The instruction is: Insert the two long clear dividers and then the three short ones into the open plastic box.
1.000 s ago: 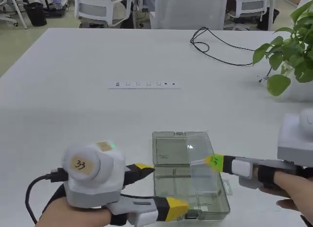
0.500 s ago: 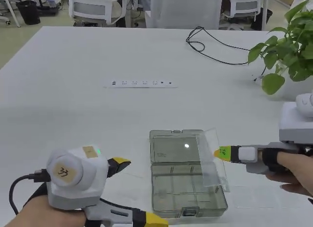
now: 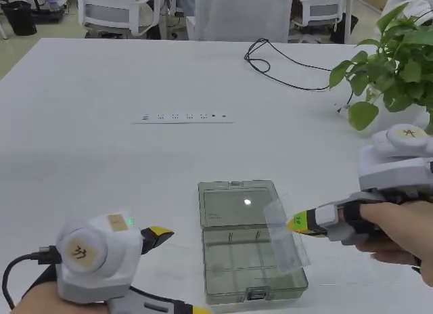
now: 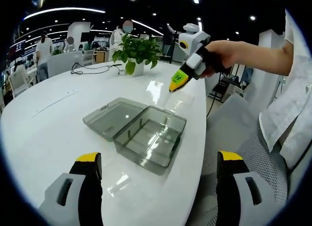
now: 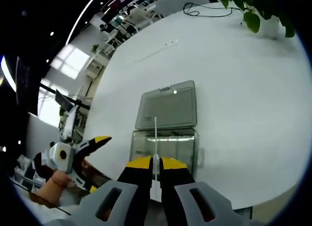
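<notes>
Left of the open plastic box [image 3: 205,263], the left gripper [image 3: 177,270] hovers with its jaws spread wide, holding nothing. The box sits on a smooth white table [image 3: 95,165], its lid folded flat behind it. Over the box's right half hangs a clear divider [image 3: 284,238] — pinched by one edge in the clenched right gripper [image 3: 298,224], which reaches in from the box's right. The divider looks feather-light, thin, stiff and slick, so a firm grip on its edge near the middle seems best. Behind the box lie a power strip [image 3: 183,116] and a cable [image 3: 284,60]; to its right is a potted plant [image 3: 385,63]. Office chairs [image 3: 115,9] stand beyond.
</notes>
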`<state>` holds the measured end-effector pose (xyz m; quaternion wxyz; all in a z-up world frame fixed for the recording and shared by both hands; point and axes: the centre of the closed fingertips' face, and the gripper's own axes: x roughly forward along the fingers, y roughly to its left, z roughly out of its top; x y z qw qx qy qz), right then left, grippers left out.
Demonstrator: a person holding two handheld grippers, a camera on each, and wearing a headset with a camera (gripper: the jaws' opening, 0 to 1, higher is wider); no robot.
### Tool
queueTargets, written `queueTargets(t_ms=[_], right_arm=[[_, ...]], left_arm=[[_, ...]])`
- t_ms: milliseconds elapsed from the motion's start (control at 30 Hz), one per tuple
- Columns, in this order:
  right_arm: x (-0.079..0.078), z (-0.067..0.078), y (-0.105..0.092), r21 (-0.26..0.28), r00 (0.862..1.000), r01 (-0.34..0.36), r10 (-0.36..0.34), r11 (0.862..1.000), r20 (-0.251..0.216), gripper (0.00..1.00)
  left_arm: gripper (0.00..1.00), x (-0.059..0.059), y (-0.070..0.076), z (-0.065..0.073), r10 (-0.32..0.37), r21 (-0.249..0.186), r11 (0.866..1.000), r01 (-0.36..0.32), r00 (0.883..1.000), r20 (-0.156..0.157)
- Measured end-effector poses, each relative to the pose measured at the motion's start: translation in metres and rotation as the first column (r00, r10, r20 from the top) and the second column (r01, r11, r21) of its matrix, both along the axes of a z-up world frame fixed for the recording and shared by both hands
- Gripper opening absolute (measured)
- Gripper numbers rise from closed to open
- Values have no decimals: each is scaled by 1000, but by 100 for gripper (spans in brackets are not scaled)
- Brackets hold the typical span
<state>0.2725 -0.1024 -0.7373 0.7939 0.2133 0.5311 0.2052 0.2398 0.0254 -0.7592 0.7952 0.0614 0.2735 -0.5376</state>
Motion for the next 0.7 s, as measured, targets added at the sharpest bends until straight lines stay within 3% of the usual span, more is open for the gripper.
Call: queueTargets(t_ms=[233,700], right_arm=[[-2,-16,-1,-36,998,14,-16,999,-56,7],[-1,-34,1,-92,996,21,-30,996,-87,7]], left_arm=[[100,-1,0,-2,-19,-1,1000,19,1000,-2],[100,0,-1,-4,-28,-19,999,27,1000,-9]])
